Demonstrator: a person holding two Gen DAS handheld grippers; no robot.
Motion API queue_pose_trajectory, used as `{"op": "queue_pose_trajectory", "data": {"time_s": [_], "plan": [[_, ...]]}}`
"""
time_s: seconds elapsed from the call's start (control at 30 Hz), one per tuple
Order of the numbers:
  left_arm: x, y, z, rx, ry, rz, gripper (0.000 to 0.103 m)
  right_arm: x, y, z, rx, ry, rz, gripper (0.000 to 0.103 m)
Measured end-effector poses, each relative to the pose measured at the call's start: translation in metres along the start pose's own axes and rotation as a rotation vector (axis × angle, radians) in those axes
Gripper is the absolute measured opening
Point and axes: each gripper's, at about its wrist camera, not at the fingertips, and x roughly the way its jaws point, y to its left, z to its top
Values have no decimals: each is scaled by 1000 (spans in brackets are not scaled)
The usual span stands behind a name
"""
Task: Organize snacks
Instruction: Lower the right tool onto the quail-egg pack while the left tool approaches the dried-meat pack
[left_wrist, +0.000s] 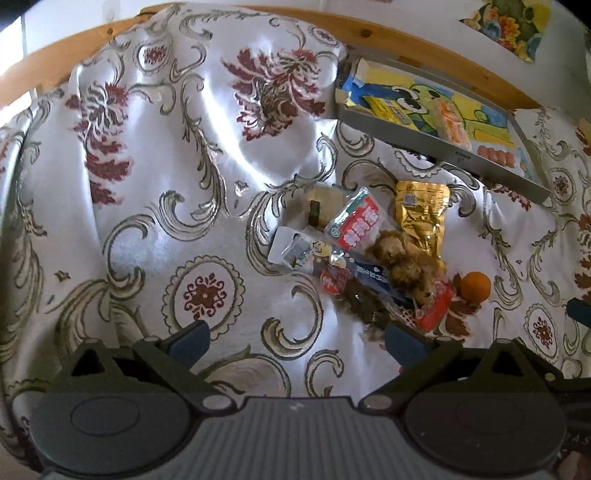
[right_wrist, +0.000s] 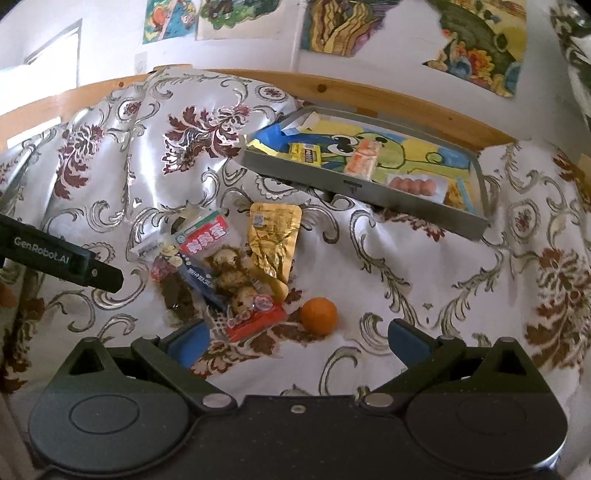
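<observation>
A heap of snack packets (left_wrist: 373, 254) (right_wrist: 225, 266) lies on a floral cloth: a gold foil pouch (left_wrist: 423, 214) (right_wrist: 275, 240), a red-and-white packet (left_wrist: 356, 218) (right_wrist: 205, 236), a red packet (right_wrist: 255, 321), and an orange (left_wrist: 475, 287) (right_wrist: 318, 315) beside them. Behind stands a grey tray (left_wrist: 436, 147) (right_wrist: 362, 195) holding a yellow packet (right_wrist: 304, 152), an orange packet (right_wrist: 364, 158) and a sausage pack (right_wrist: 413, 184). My left gripper (left_wrist: 297, 339) is open, left of the heap. My right gripper (right_wrist: 295, 341) is open, just short of the orange.
The floral cloth (left_wrist: 166, 155) (right_wrist: 424, 288) is rumpled and rises at the back left. A wooden rail (left_wrist: 369, 37) (right_wrist: 369, 92) runs behind the tray. Posters (right_wrist: 476, 44) hang on the wall. The left gripper's black body (right_wrist: 62, 262) shows at the right wrist view's left edge.
</observation>
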Motion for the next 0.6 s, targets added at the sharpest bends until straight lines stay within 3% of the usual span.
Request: {"op": "queue_pose_trajectory", "data": {"time_s": [0.3, 0.6], "plan": [[19, -1, 2, -4, 49, -14, 103, 29, 4, 5, -81, -15, 57, 102], [35, -1, 9, -74, 74, -158, 101, 60, 21, 4, -224, -10, 78, 97]]}}
